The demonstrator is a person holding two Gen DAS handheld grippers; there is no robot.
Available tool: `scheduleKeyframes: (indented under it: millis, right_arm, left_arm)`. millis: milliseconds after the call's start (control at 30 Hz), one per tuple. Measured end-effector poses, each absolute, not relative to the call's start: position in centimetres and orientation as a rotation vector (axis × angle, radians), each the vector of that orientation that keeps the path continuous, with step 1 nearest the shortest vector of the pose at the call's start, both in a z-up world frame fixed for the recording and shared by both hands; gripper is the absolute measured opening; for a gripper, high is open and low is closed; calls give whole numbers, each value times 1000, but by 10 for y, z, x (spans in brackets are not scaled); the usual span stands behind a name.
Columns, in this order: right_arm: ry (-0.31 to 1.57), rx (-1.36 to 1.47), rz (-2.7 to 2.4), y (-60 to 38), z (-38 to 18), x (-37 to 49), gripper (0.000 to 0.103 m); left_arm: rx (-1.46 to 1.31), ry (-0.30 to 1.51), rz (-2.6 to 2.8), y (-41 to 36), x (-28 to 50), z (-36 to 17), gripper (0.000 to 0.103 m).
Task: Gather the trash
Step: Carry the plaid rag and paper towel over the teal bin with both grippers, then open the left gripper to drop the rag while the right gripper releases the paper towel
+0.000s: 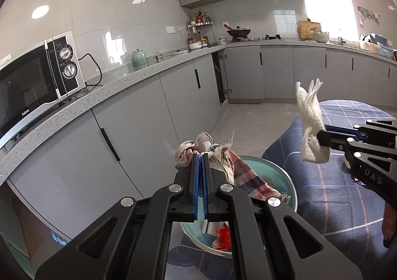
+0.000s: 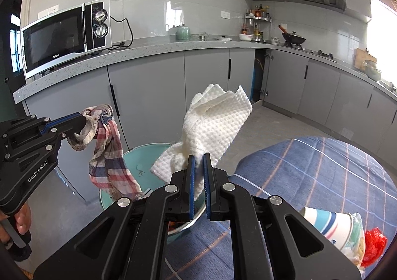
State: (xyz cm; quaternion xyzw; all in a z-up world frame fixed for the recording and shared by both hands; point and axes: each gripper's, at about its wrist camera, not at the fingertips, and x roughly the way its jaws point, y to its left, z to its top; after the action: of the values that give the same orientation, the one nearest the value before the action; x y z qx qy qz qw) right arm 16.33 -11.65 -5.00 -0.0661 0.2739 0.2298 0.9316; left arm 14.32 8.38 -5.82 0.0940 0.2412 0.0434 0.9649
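The left claw [image 1: 201, 156] is clamped on a checked rag [image 1: 244, 173] that hangs over the teal bin [image 1: 289, 182]. To its right, the right claw [image 2: 198, 157] pinches a white paper towel [image 2: 213, 126] above the bin's [image 2: 134, 156] near rim, beside the blue plaid cloth [image 2: 322, 168]. A paper cup [image 2: 330, 224] and a red wrapper [image 2: 374, 246] lie near right.

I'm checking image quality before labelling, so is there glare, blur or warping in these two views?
Left wrist view: the window is blown out white, ceiling lights reflect off the wall tiles, and the counter edge bows from fisheye; the checked rag stays sharp. Right wrist view: glare at the right edge, curved cabinets, crisp texture on the white paper towel, no motion blur.
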Motion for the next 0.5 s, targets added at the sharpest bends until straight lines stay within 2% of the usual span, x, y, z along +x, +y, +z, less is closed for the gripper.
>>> scheduleKeyframes:
  millis: [500]
  right_arm:
    - [582,-155,515,-95,-59,177,7]
  left_arm:
    - [199,504,149,99,151,-63,3]
